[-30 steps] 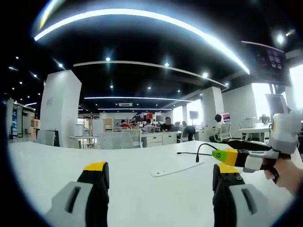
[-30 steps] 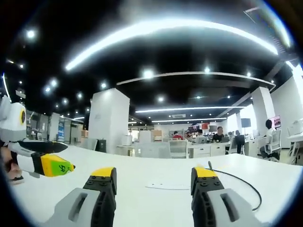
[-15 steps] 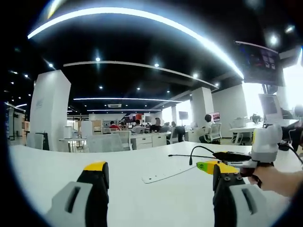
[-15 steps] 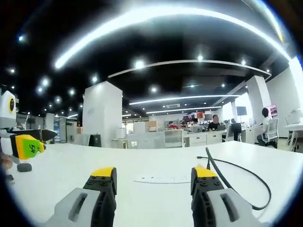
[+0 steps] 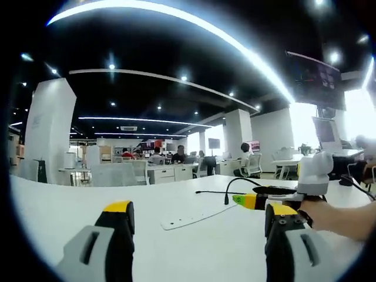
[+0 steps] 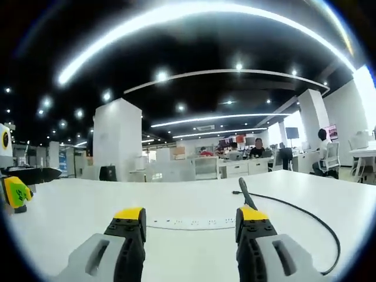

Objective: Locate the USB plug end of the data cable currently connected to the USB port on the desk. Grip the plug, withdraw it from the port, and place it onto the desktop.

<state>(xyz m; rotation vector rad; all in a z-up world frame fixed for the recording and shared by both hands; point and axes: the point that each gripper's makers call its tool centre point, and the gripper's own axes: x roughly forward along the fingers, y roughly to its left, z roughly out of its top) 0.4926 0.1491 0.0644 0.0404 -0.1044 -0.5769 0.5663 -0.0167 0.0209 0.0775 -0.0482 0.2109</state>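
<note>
Closed in on the long flat white port strip (image 6: 194, 224) over the last second: bigger and nearer in the right gripper view than before, with the thin black data cable (image 6: 276, 200) drawn in toward centre. Swung across in the left gripper view as well, bringing the same strip (image 5: 194, 215) closer to the middle.

Held the right gripper (image 6: 191, 213) low over the smooth white desktop (image 6: 82, 208), with jaws spread wide and nothing between them. Lined up nicely: caught the dark plug end (image 6: 242, 197) rising just above the right-hand jaw tip, at the strip's far end, apparently seated in the port and not yet touched. Could not make out the port itself at this size.

Kept the left gripper (image 5: 200, 208) parked over the desktop (image 5: 64, 205) too, likewise wide apart and empty. Picked up the right gripper (image 5: 258, 200) from the side there, reaching in toward the cable (image 5: 211, 191) by the strip. Glimpsed the left gripper (image 6: 14, 191) at the left edge of the right gripper view.

Early days, by the look of it: plug located, approach under way. Left to do: closing on the plug, drawing it straight out, laying it on the desktop.
</note>
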